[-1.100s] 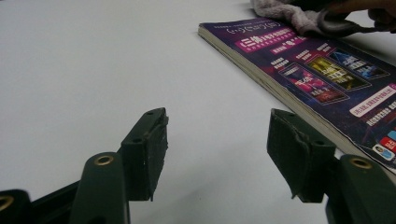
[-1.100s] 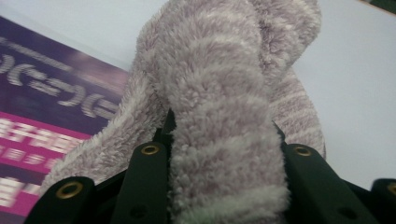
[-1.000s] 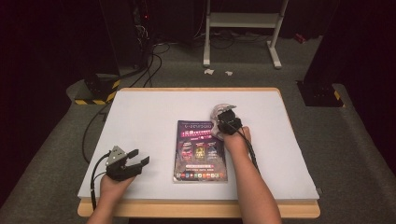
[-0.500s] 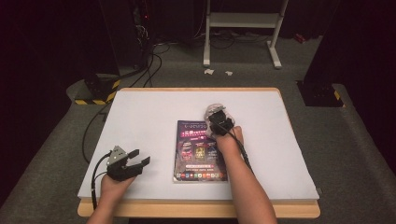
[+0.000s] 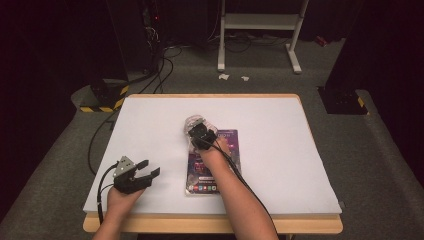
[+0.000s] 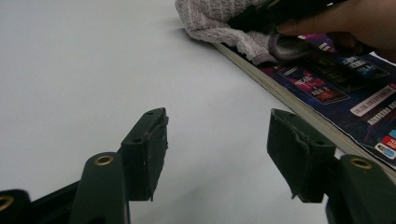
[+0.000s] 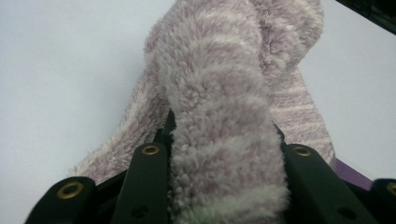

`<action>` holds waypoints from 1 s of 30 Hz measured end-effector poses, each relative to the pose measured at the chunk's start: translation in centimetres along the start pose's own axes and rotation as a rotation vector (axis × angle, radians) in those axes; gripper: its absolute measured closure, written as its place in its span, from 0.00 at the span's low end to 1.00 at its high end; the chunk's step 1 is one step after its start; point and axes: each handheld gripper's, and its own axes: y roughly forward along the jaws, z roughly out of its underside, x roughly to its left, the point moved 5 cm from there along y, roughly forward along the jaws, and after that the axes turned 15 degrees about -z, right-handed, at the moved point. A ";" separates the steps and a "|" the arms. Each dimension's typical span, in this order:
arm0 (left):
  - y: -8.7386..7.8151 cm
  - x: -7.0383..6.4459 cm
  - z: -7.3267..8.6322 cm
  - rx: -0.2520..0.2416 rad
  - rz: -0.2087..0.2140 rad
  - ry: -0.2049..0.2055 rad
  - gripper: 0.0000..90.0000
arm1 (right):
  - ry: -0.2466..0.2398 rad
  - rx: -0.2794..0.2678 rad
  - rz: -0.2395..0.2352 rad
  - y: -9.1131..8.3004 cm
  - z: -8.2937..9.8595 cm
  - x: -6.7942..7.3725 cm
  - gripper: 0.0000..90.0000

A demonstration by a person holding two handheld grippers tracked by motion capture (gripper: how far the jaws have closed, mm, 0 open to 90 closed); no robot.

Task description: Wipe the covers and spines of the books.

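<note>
Right gripper (image 5: 198, 131) clamps the fluffy towel (image 7: 219, 140) mid-frame atop the magazine (image 5: 212, 172); left gripper (image 5: 137, 176), lower left, gapes wide, holding nothing.

In the high view, the person's right forearm and the right gripper (image 5: 201, 136) cover the middle of the glossy purple printed magazine (image 5: 212, 172), and its cover lettering is too small to read. The fluffy pale-lilac striped cloth (image 7: 224, 121) hides that gripper's jaw tips in the right gripper view (lower centre). In the left gripper view, the magazine's cover runs off the right edge.
</note>
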 end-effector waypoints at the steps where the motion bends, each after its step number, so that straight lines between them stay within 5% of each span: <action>1: 0.0 0.0 0.0 0.001 0.000 0.000 0.42 | -0.002 0.003 0.000 -0.2 0.2 -0.1 0.73; 6: 0.0 0.0 0.1 0.002 -0.001 0.003 0.42 | 0.036 0.008 0.019 -1.6 1.8 -2.1 0.73; 11: 0.1 -0.4 0.1 0.008 -0.001 0.016 0.42 | 0.127 -0.005 0.084 -4.8 5.7 -6.8 0.73; 16: 0.3 -0.9 0.1 0.011 -0.003 0.039 0.42 | 0.203 -0.024 0.107 -7.3 8.4 -9.3 0.73; 30: 0.5 -2.2 0.1 0.020 0.003 0.082 0.42 | 0.187 -0.167 0.092 -13.1 9.3 -8.6 0.73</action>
